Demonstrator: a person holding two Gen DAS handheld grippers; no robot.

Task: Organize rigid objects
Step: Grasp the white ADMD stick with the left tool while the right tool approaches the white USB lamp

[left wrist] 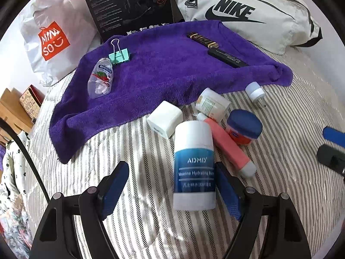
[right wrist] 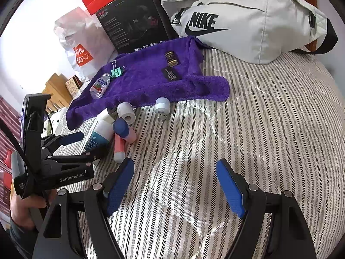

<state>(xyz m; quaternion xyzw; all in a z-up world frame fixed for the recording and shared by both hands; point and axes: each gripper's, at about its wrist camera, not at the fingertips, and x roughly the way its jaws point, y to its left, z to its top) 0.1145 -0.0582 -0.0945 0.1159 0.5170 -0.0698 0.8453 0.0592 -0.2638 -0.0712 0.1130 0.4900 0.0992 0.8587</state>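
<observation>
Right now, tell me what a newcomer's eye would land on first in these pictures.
The purple towel spread over the striped bedding catches the eye first, with a clear bottle, a green binder clip and two dark bars on it. Just off its near edge lies a cluster of toiletries, and the open left tool straddles the blue-and-white balm stick. Behind the towel sits a pale Nike bag.

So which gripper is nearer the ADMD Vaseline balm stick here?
Left. The left gripper straddles the ADMD balm stick, jaws open with a gap at the left pad. The right gripper hovers open over bare striped bedding, off to the stick's right.
</observation>
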